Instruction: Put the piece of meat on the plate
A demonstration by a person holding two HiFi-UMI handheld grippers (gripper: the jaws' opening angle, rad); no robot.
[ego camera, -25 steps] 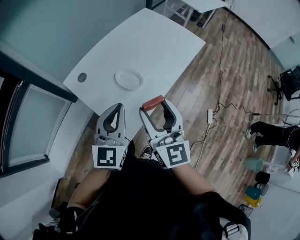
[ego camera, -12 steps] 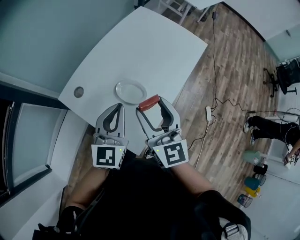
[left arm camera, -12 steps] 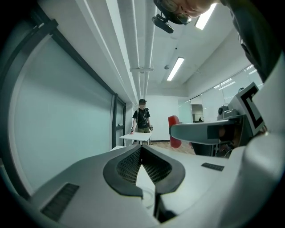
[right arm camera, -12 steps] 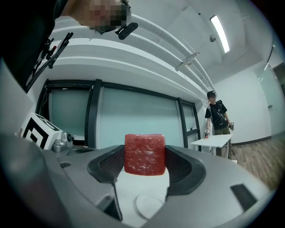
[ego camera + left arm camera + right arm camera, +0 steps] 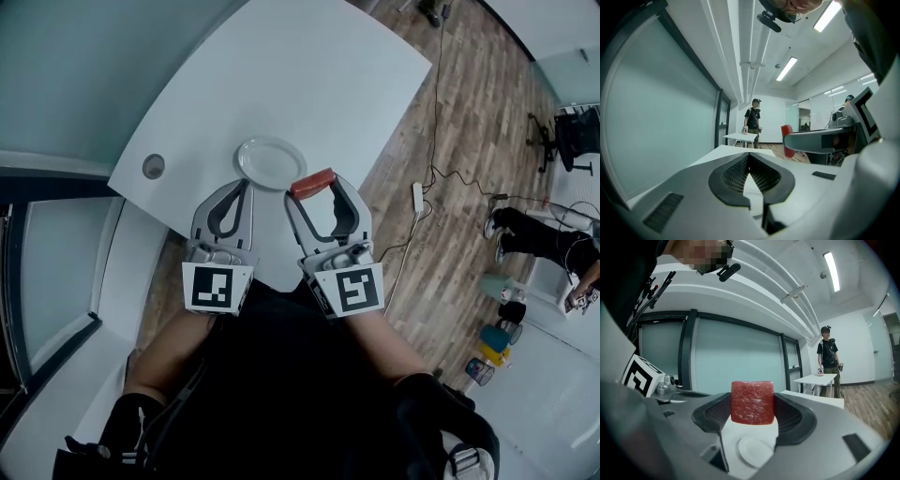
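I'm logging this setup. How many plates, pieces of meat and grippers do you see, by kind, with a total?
plate: 1
meat: 1, clamped in the right gripper
grippers: 2, the right gripper and the left gripper, which is shut and empty
Total: 4

the left forearm (image 5: 167,361) and right forearm (image 5: 380,342) reach forward side by side. the left gripper (image 5: 244,186) has its jaws pressed together, with nothing between them. the right gripper (image 5: 314,186), just beside it, grips the piece of meat (image 5: 752,402) at its jaw tips.
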